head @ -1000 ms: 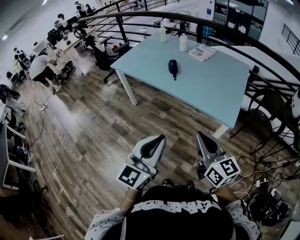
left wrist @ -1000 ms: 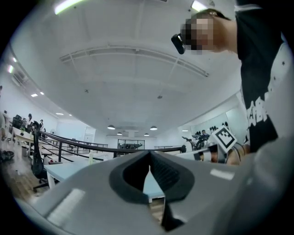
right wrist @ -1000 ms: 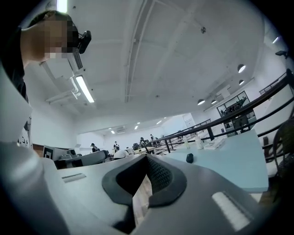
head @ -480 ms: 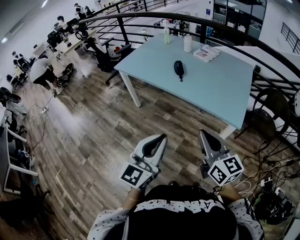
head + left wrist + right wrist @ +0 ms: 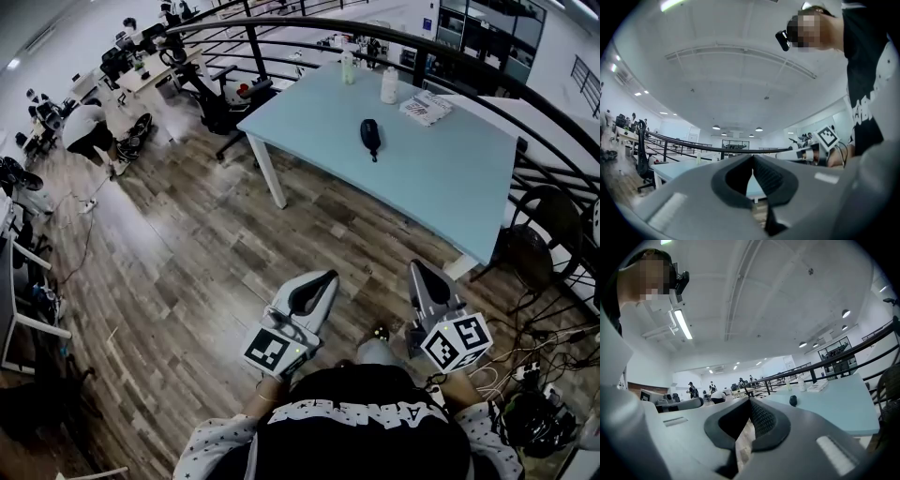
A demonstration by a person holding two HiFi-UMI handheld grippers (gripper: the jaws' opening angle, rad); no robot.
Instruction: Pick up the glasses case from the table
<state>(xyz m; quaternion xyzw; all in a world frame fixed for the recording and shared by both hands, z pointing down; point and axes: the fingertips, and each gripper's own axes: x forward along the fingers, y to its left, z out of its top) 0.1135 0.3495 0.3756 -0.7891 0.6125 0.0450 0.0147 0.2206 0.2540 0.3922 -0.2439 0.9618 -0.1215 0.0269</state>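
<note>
**Case dead ahead, still way off**

Down at 6 o'clock: left gripper and right gripper, both clenched shut, empty. Well off at 12: glasses case lying on the table, long axis 12-to-6, about midway between the two, maybe a hair nearer the right.

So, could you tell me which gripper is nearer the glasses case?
Right, narrowly. Both hang well short of the glasses case: right gripper toward its right, left gripper toward its left.

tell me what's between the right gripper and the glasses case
Head view: only wood floor, then bare table top, between right gripper and glasses case.
</note>
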